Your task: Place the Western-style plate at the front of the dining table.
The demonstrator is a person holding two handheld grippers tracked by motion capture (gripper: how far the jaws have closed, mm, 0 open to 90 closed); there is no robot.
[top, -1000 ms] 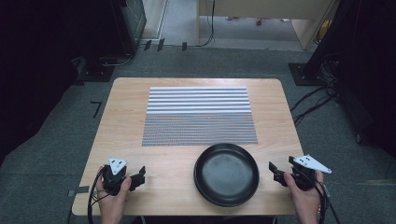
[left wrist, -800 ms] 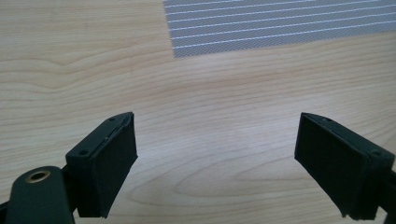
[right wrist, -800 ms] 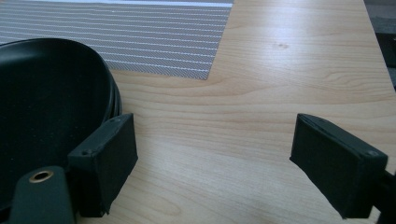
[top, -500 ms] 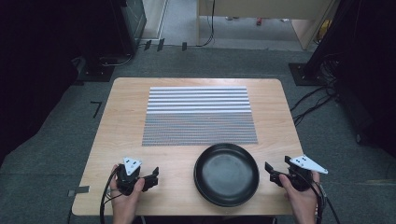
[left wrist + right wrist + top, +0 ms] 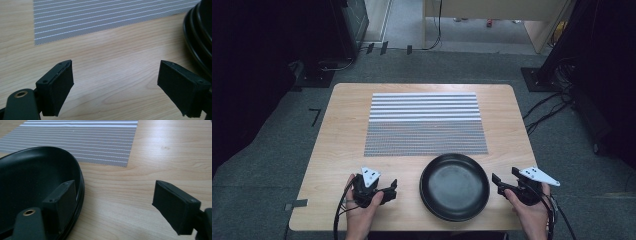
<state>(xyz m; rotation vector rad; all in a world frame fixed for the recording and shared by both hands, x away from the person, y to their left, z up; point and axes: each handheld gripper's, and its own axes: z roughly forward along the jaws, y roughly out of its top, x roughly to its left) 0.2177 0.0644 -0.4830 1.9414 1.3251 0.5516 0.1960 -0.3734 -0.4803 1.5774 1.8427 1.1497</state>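
A black round dish (image 5: pixel 454 186) sits on the wooden table (image 5: pixel 347 125) near its front edge. My left gripper (image 5: pixel 390 190) rests low on the wood to the left of the dish, pointing toward it. It is open with nothing between its jaws (image 5: pixel 120 87), and the dish's rim (image 5: pixel 200 37) lies just ahead to the right. My right gripper (image 5: pixel 504 178) is at the dish's right side and is open and empty (image 5: pixel 117 205). Its left jaw stands in front of the dish's rim (image 5: pixel 81 182), its right jaw over bare wood.
A grey-and-white striped placemat (image 5: pixel 427 122) covers the middle of the table, just behind the dish. Cables (image 5: pixel 552 107) run across the carpet to the right of the table, and dark equipment stands around it.
My left gripper has slid to the right along the front edge, closer to the dish. The right gripper has edged slightly left toward the dish. Both stay open.
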